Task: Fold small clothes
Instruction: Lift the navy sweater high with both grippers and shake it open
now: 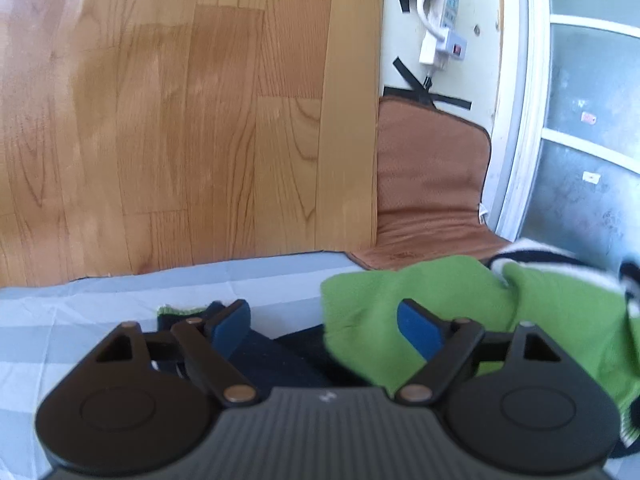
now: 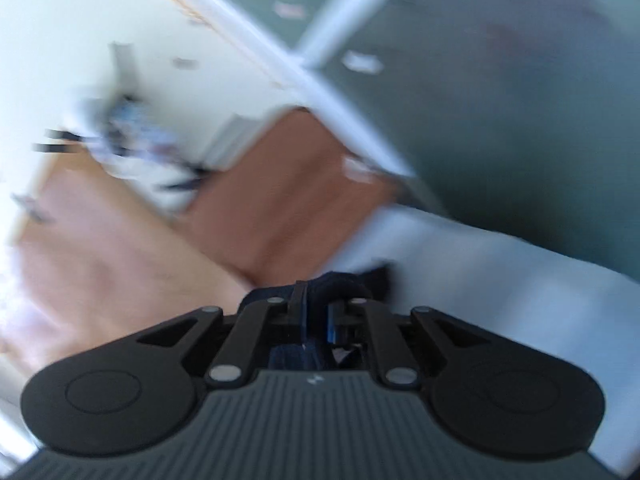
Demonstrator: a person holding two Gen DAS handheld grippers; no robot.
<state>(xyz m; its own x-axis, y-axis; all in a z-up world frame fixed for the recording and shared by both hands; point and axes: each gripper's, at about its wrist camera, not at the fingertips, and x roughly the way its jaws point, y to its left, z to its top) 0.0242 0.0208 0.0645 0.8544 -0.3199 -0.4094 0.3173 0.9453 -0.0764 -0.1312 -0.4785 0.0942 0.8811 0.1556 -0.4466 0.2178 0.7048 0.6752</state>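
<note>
In the left wrist view a small green, navy and white garment [image 1: 460, 304] lies bunched on a pale striped sheet [image 1: 120, 308]. Its green part drapes over the right side and its navy part [image 1: 280, 356] sits low between the fingers. My left gripper [image 1: 324, 320] is open, its blue-padded fingers [image 1: 230, 322] apart over the navy fabric. In the blurred right wrist view my right gripper [image 2: 316, 308] is shut on a fold of navy fabric [image 2: 340, 284], lifted above the sheet [image 2: 480, 280].
A wooden floor [image 1: 180, 120] lies beyond the sheet. A brown cushion [image 1: 428, 184] sits at its edge, also in the right wrist view [image 2: 288, 184]. A white power strip with plugs [image 1: 444, 28] is taped to the floor. A glass door frame [image 1: 528, 120] stands at the right.
</note>
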